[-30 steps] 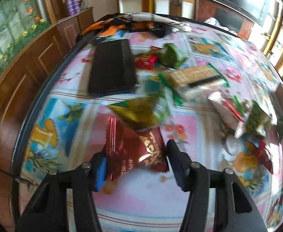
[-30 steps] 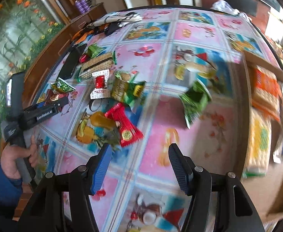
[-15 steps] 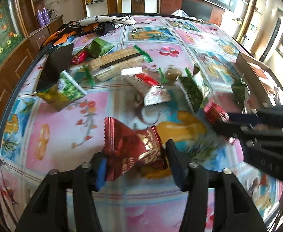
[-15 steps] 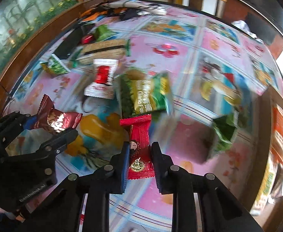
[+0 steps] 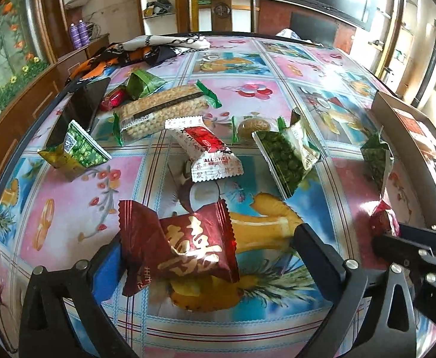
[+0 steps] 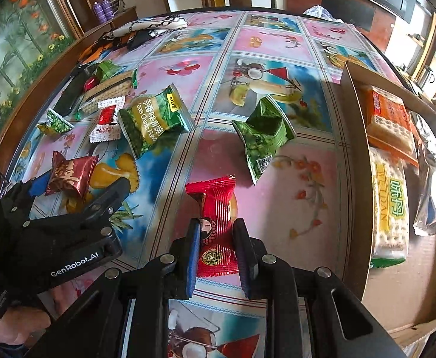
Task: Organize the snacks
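Maroon candy packet (image 5: 178,246) lies on the table (image 5: 77,205) between the left gripper (image 5: 209,256) jaws, which are opening wide. Farther right, the right gripper (image 6: 218,252) pinches a red candy (image 6: 216,223); a cardboard box (image 6: 353,137) of biscuits stands beside it.

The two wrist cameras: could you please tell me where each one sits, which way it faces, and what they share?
Left wrist: on the left gripper, angled down at the table; jaws opening around the maroon candy.
Right wrist: on the right gripper, angled down; shut on the red candy, with the cardboard box at right and a hand at left.
Shared: both show the maroon candy, the green pea packet and each other's gripper.
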`<state>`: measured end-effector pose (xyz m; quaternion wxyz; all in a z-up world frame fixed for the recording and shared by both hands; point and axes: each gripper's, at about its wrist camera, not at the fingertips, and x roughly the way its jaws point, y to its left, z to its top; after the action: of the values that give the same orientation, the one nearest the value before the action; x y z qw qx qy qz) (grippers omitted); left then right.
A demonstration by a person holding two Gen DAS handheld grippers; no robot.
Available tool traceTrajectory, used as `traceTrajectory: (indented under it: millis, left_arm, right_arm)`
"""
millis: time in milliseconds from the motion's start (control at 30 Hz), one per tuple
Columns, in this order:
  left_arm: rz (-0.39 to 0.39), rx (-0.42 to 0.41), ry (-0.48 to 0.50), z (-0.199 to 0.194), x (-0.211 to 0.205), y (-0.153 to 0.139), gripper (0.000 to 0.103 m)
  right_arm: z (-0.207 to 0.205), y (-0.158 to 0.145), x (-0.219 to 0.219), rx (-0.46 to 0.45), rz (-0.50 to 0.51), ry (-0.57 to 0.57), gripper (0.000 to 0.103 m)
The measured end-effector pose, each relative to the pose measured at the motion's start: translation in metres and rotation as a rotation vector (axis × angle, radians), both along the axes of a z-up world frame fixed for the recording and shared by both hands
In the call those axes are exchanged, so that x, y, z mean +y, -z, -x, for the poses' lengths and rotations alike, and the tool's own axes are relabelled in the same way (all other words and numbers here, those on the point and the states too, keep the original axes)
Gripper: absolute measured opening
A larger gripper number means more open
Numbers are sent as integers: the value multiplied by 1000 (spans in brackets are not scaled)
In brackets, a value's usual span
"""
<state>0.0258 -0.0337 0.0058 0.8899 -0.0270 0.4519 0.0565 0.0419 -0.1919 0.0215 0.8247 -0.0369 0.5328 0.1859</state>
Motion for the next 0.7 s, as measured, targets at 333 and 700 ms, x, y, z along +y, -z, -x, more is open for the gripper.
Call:
traceTrajectory:
  millis: [333,700]
  left_arm:
    - [-1,1,6,0,-1,1,103]
    - [-1,1,6,0,-1,1,103]
  right_arm:
    - [0,1,-1,1,-7,8,24]
    - [-2,1,-1,8,-21,20,24]
